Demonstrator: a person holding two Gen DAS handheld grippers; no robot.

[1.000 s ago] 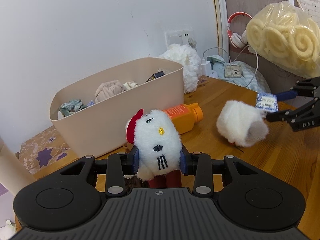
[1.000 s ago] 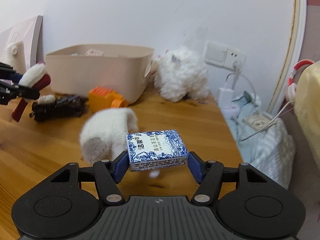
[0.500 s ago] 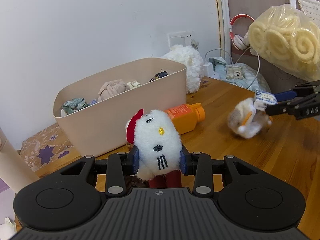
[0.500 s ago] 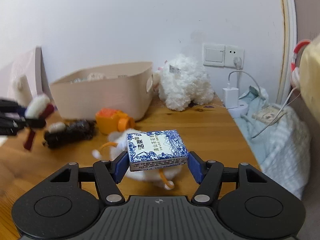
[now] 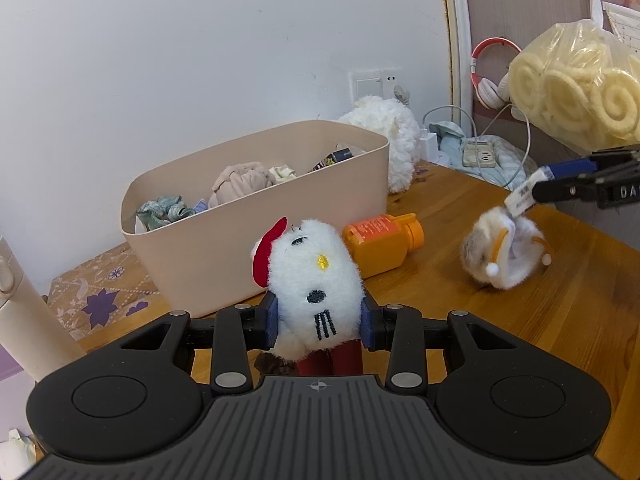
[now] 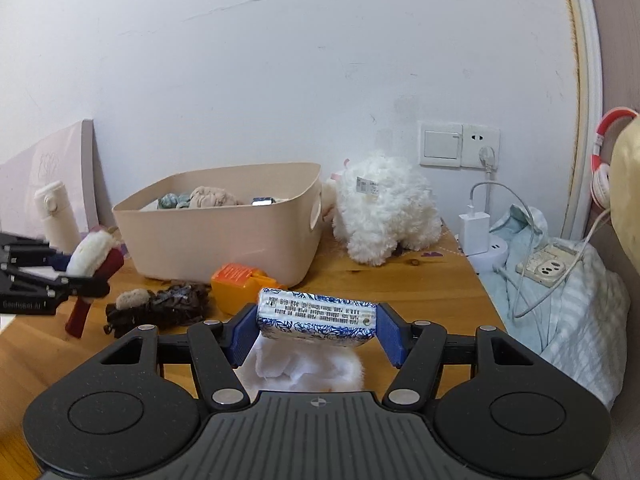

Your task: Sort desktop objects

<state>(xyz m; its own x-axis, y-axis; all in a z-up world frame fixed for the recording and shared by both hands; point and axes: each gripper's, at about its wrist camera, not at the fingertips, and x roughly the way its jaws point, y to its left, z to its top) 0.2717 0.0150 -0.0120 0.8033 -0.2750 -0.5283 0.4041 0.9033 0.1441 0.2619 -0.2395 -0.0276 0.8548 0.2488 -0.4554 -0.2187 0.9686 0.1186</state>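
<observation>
My left gripper [image 5: 318, 322] is shut on a white plush chicken [image 5: 314, 280] with a red comb, held above the wooden desk [image 5: 520, 320] in front of the beige storage bin [image 5: 240, 240]. My right gripper [image 6: 316, 334] is shut on a blue-and-white patterned box [image 6: 316, 314], held above a small white fluffy toy [image 6: 308, 372]. In the left wrist view the right gripper [image 5: 532, 188] and its box [image 5: 522, 196] hang just over that toy [image 5: 504, 250]. In the right wrist view the left gripper [image 6: 86, 268] holds the chicken [image 6: 94, 254] at far left.
An orange bottle [image 5: 380, 238] lies by the bin. A dark brown fuzzy item [image 6: 160, 308] lies on the desk. A big white plush dog [image 6: 380, 208] sits by the wall. A power strip [image 6: 548, 266], cables, cloth, a white flask [image 6: 58, 216] and a bagged yellow roll [image 5: 576, 88] surround.
My right gripper has risen and tilted with the box, so its narrow printed side faces the camera. The small white fluffy toy rolled over on the desk. My left gripper rose slightly.
</observation>
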